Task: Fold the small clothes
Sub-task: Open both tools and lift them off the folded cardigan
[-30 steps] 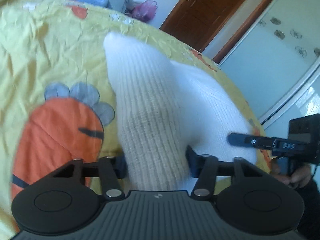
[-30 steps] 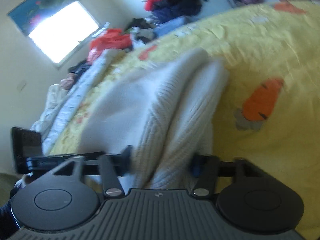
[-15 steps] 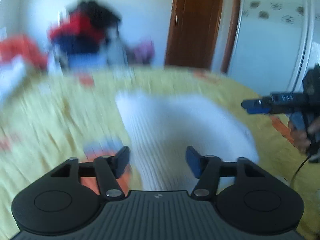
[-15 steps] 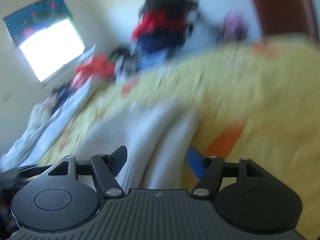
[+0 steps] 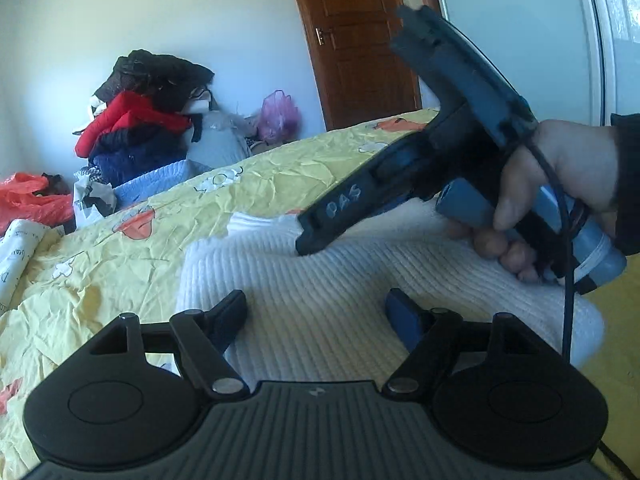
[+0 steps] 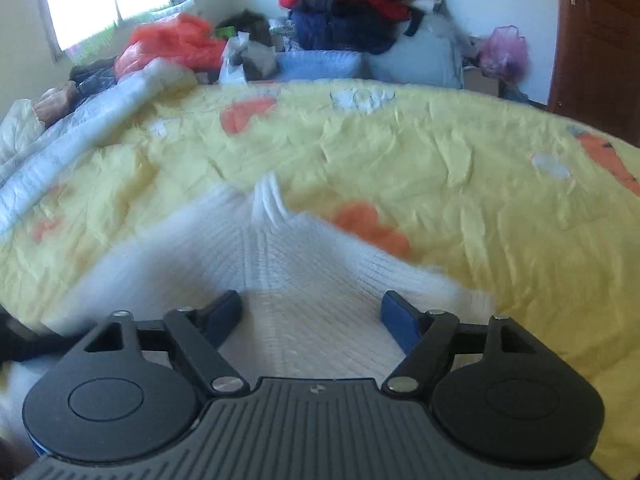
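Observation:
A white ribbed knit garment (image 5: 340,296) lies folded on the yellow carrot-print bedspread (image 5: 120,264). My left gripper (image 5: 318,314) hovers over its near edge. Its jaws are opening and the pads touch nothing. In the same view a hand (image 5: 568,176) holds the right gripper above the garment's right half, with one of its fingers (image 5: 340,208) pointing down-left at the knit. In the right wrist view the garment (image 6: 288,272) spreads out, partly blurred, in front of my right gripper (image 6: 312,314). Those jaws are also opening, with only cloth lying below the gap.
Beyond the bed's far edge stands a heap of red, navy and black clothes (image 5: 140,120) with a pink bag (image 5: 278,116) beside it. An orange plastic bag (image 6: 176,40) and a rolled white quilt (image 6: 80,120) lie on the left. A brown door (image 5: 360,40) and a white wardrobe (image 5: 520,32) stand on the right.
Both grippers were shut on raised folds of the white knit; now they have let go and opened. The garment has dropped flat on the bedspread. The left view has rolled level and pulled back.

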`<state>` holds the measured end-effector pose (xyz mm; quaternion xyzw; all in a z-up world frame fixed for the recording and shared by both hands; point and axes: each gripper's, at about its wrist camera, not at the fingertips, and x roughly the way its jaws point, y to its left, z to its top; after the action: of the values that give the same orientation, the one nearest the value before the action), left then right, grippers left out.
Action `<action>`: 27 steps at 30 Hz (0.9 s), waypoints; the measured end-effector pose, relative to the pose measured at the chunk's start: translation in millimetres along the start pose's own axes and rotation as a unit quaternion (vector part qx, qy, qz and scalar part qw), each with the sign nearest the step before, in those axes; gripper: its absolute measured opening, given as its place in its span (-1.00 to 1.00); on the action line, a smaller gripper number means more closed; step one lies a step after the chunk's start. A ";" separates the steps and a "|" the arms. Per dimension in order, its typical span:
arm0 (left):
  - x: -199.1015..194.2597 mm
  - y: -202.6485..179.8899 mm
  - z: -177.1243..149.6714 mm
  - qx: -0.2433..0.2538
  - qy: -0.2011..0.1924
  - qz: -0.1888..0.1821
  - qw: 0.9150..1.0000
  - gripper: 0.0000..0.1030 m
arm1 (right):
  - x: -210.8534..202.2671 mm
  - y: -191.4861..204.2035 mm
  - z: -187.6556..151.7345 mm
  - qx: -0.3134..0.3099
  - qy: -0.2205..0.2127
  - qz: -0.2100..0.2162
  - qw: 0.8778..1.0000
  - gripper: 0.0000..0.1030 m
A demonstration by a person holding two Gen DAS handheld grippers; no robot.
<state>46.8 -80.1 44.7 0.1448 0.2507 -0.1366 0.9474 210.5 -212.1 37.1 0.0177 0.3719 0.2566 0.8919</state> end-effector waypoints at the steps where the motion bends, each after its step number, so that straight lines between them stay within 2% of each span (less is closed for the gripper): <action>1: 0.6 0.9 0.0 -0.001 0.000 -0.002 1.000 0.50 | -0.5 1.8 -1.6 -0.009 -0.001 -0.003 1.000 0.54; 6: 4.1 -1.5 -1.2 -0.004 -0.005 -0.005 1.000 0.50 | -12.6 2.7 -5.5 -0.006 -0.021 -0.003 1.000 0.55; 10: 3.8 -1.5 -1.7 -0.005 -0.004 -0.005 1.000 0.50 | -36.5 14.2 -6.6 -0.004 -0.048 -0.042 0.998 0.55; 12: 4.5 -1.5 -1.5 -0.005 -0.005 -0.005 1.000 0.50 | -45.4 23.6 -2.9 -0.011 -0.054 -0.026 0.998 0.57; 15: 4.5 -2.7 -1.8 -0.003 -0.005 -0.005 1.000 0.50 | -48.8 36.7 -0.2 -0.037 -0.046 -0.005 0.998 0.67; 18: 4.4 -2.4 -2.3 -0.003 -0.006 -0.006 1.000 0.50 | -21.6 31.0 -6.5 -0.054 -0.001 -0.044 0.998 0.75; 19: 4.7 -2.6 -2.3 -0.003 -0.006 -0.007 1.000 0.50 | -17.0 21.9 -13.2 -0.053 -0.019 -0.032 0.998 0.89; 21: 5.7 -3.9 -2.7 -0.003 -0.009 -0.004 1.000 0.50 | -14.4 6.7 -13.0 -0.020 -0.019 -0.011 1.000 0.88; 24: 7.3 -7.1 -3.8 0.004 -0.017 0.002 1.000 0.50 | -14.9 11.9 -14.6 -0.036 -0.022 -0.021 0.999 0.88; 26: 2.6 -7.6 -7.3 0.004 -0.034 0.005 0.999 0.50 | -23.6 10.3 -19.3 -0.028 -0.042 -0.015 0.999 0.86; 27: -4.3 -9.3 -9.8 0.008 -0.044 0.009 0.999 0.51 | -34.0 9.2 -21.2 -0.016 -0.056 -0.020 0.998 0.77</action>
<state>35.8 -84.4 36.9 0.1486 0.2059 -0.1361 0.9576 172.0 -223.5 46.0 0.0101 0.3174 0.2429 0.9166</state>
